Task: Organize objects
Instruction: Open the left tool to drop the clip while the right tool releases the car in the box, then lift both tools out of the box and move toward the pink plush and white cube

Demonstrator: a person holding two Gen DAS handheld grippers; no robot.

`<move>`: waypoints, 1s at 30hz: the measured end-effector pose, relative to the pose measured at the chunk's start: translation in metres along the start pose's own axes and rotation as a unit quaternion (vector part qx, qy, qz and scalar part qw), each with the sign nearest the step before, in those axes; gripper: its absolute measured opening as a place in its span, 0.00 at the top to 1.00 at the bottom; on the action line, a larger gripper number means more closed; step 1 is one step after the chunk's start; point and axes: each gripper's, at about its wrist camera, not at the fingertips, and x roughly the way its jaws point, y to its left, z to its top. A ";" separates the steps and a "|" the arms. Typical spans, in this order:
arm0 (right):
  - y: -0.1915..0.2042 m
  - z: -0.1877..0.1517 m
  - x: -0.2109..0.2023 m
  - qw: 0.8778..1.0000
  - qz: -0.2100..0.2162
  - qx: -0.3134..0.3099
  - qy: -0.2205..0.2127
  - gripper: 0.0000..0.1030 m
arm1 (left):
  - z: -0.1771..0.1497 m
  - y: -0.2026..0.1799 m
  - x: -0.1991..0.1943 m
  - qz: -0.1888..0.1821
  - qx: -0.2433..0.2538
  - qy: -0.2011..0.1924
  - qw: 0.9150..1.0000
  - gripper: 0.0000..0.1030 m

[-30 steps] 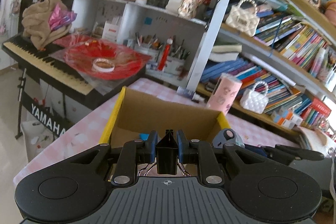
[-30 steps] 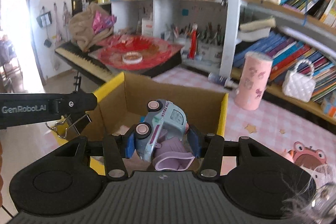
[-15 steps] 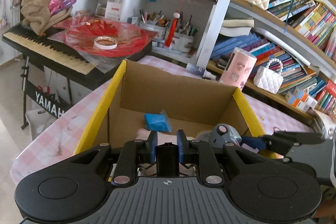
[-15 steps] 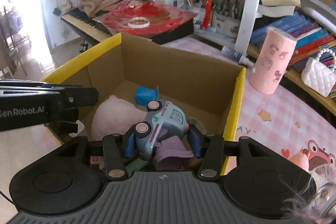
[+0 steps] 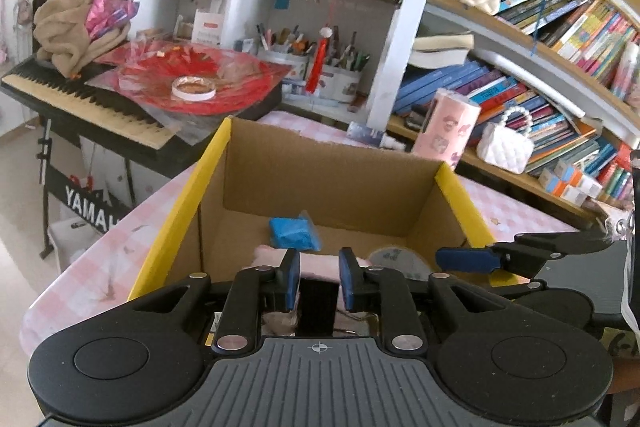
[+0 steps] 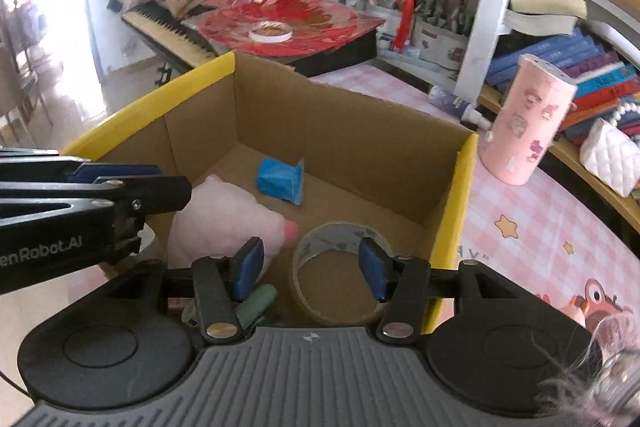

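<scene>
Both grippers hung over the box (image 6: pixel 452 183); corrugated card, yellow top edges, stiff walls, sitting on the pink check tabletop (image 6: pixel 532 223).

Right gripper (image 6: pixel 311 269): fingers spread wide, nothing between them. Left gripper (image 5: pixel 319 279): fingers parted with a small gap; something dark sat low in that gap, but it looked untouched by the pads, so probably empty too.

In the box:
- Plush (image 6: pixel 224 223): pale pink, soft, rounded, near the left wall. Judged very light and squashy; it would deform under a pinch, so take a bulge or limb, not the flat body.
- Tape roll (image 6: pixel 340 269): clear film on a card core, lying flat, touching or just beside the plush. Rigid ring, light, smooth outer face likely a bit slippery. Best hold: one finger inside the core, one outside, across the wall.
- Blue packet (image 6: pixel 280 181): crinkled wrapper, small, towards the back. Probably light and slick; grip across the short side.
- Green roll (image 6: pixel 256 305): matte, at the near edge, mostly hidden by the right gripper; material unclear.

Pink cup (image 6: pixel 526 125) stood on the tabletop outside the box, to the right: stickered cylinder, likely hard and smooth, top-heavy if grabbed high. Grip mid-body.
</scene>
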 end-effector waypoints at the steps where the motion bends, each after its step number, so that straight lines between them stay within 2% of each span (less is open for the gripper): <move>1: -0.001 -0.001 -0.004 1.000 -0.002 0.005 -0.005 0.49 | 0.000 -0.001 -0.003 0.002 0.003 -0.005 1.000 0.72; 3: -0.001 -0.005 -0.014 1.000 -0.011 0.013 -0.019 0.48 | 0.000 -0.004 -0.011 0.003 0.007 -0.019 1.000 0.62; 6: 0.001 -0.009 -0.033 0.998 -0.023 0.025 -0.045 0.46 | -0.001 -0.008 -0.027 -0.002 0.008 -0.044 0.999 0.52; 10: 0.005 -0.015 -0.059 0.996 -0.039 0.038 -0.077 0.45 | -0.003 -0.014 -0.046 -0.008 0.015 -0.062 0.998 0.45; 12: 0.007 -0.019 -0.070 0.994 -0.046 0.044 -0.087 0.44 | -0.007 -0.017 -0.056 -0.010 0.019 -0.069 0.997 0.37; 15: 0.011 -0.029 -0.087 0.992 -0.060 0.050 -0.098 0.40 | -0.014 -0.020 -0.070 -0.009 0.029 -0.076 0.997 0.30; 19: 0.017 -0.045 -0.104 0.990 -0.079 0.063 -0.100 0.37 | -0.027 -0.019 -0.083 -0.006 0.037 -0.071 0.997 0.21; 23: 0.027 -0.066 -0.115 0.987 -0.105 0.079 -0.091 0.25 | -0.042 -0.016 -0.094 0.002 0.042 -0.057 0.998 0.15; 30: 0.040 -0.103 -0.127 0.981 -0.142 0.119 -0.066 0.23 | -0.068 -0.008 -0.105 0.018 0.055 -0.019 0.998 0.13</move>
